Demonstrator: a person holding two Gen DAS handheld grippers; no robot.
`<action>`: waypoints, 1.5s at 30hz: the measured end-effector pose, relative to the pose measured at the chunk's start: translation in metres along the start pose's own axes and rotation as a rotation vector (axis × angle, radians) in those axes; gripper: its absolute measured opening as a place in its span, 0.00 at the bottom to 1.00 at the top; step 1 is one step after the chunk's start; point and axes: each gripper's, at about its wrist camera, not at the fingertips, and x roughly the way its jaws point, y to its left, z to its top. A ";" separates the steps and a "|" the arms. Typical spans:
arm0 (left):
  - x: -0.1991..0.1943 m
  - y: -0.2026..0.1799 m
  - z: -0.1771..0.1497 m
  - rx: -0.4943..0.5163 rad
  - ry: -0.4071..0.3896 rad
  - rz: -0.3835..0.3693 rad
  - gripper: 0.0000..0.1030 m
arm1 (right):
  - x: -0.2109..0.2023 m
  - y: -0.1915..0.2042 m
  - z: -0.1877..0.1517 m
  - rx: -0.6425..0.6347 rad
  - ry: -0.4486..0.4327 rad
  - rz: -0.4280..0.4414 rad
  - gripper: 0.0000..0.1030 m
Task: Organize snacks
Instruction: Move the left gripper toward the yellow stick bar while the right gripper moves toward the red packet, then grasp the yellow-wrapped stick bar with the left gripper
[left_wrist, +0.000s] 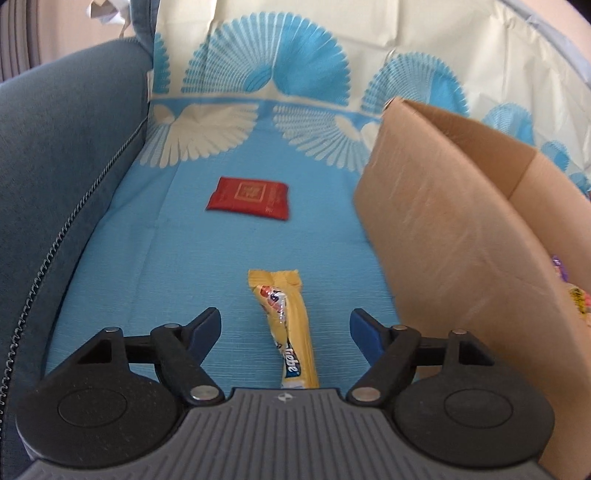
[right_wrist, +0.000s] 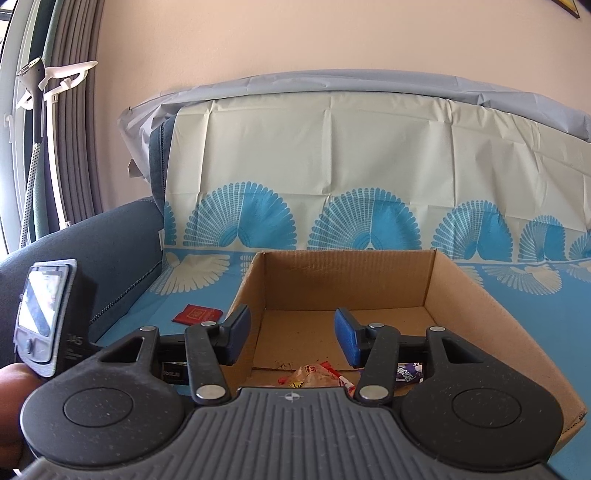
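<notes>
yellow snack stick (left_wrist: 286, 332) wrapper shows the partial letters "rebe".

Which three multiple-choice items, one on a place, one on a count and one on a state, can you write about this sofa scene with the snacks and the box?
1. Where does the yellow snack bar lie?
A. in the cardboard box
B. on the blue cover between the left tool's fingers
C. on the sofa armrest

2. How many snacks lie on the cover outside the box?
A. two
B. four
C. none

3. How does the left tool stand?
A. shut on the red packet
B. shut on the box wall
C. open

Answers: 1 B, it lies on the blue cover beside the cardboard box; 2 A, the bar and the red packet; 3 C, neither pad touches the bar.
</notes>
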 end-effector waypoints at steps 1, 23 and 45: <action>0.003 0.001 0.001 -0.003 0.010 0.005 0.78 | 0.001 0.000 0.000 0.000 0.002 0.000 0.52; 0.003 0.058 0.004 -0.159 0.049 0.104 0.14 | 0.009 0.022 -0.007 -0.103 0.011 0.008 0.46; -0.015 0.132 -0.010 -0.591 0.034 -0.004 0.34 | 0.011 0.039 -0.013 -0.166 0.009 0.016 0.47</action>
